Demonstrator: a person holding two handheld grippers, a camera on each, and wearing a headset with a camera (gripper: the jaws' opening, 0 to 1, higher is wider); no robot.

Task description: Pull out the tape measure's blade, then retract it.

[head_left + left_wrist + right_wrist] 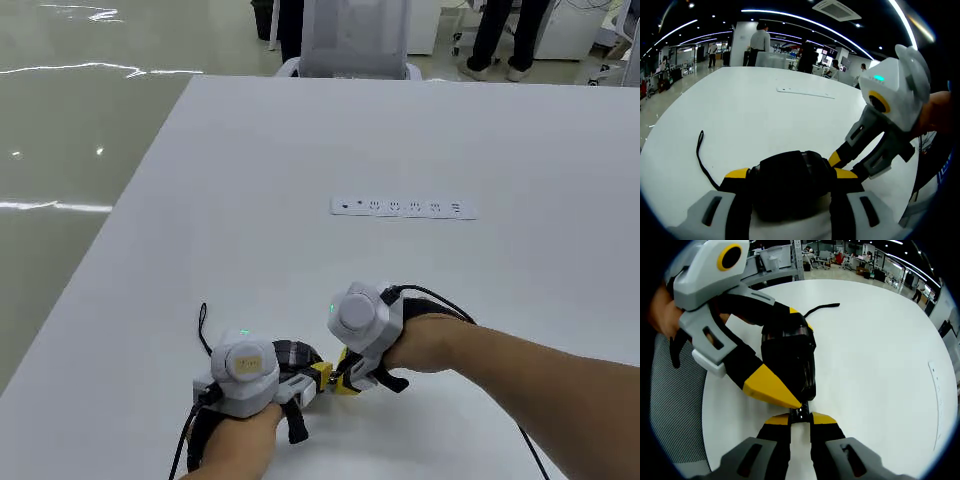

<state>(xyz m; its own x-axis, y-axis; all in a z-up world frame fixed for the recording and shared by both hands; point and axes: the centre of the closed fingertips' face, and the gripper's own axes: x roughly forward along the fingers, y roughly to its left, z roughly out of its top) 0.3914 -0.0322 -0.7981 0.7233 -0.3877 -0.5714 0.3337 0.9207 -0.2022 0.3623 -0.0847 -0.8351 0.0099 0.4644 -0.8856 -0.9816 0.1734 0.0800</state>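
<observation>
Right claw (800, 417) tight on half-hidden blade tip (800, 412), left claw (791, 174) tight around tape measure (790, 192)

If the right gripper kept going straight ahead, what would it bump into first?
The black tape measure, right in front of the right gripper, whose jaws seem shut on its blade tip.

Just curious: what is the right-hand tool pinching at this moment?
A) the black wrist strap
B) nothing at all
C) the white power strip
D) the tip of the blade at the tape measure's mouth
D: in the right gripper view the right tool is closed on the blade tip, right at the black tape measure that the left tool clamps.
</observation>
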